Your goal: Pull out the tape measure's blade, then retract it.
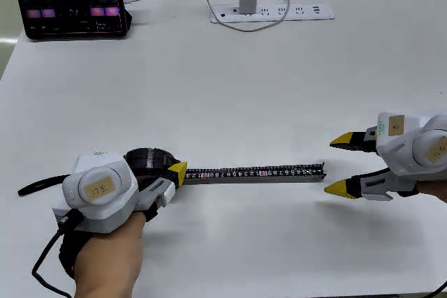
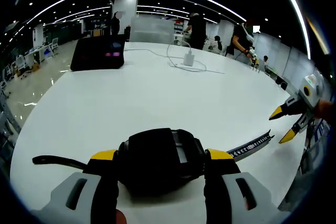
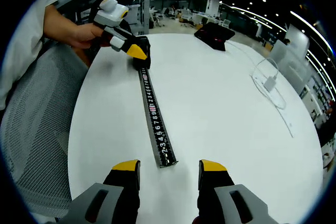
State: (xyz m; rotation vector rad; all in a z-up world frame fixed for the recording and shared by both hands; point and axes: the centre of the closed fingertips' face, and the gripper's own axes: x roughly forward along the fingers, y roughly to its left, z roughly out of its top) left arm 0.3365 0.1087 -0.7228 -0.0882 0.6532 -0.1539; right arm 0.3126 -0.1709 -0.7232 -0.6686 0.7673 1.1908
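My left gripper (image 1: 159, 174) is shut on the black tape measure case (image 1: 148, 163) at the table's near left; in the left gripper view the case (image 2: 160, 158) sits between the yellow-tipped jaws. The blade (image 1: 255, 172) lies drawn out flat on the white table (image 1: 230, 95), running right from the case. Its hooked end (image 3: 167, 162) rests just ahead of my right gripper (image 3: 169, 167), which is open and touches nothing. The right gripper (image 1: 341, 165) sits at the blade's end, jaws either side of its line. The right gripper view also takes in the far case (image 3: 142, 48).
A dark tablet (image 1: 70, 1) stands at the far left corner. A white power strip (image 1: 279, 12) with a charger and looped cable lies at the far middle. The case's black strap (image 1: 38, 186) trails left. A mesh chair (image 3: 31, 145) stands by the table edge.
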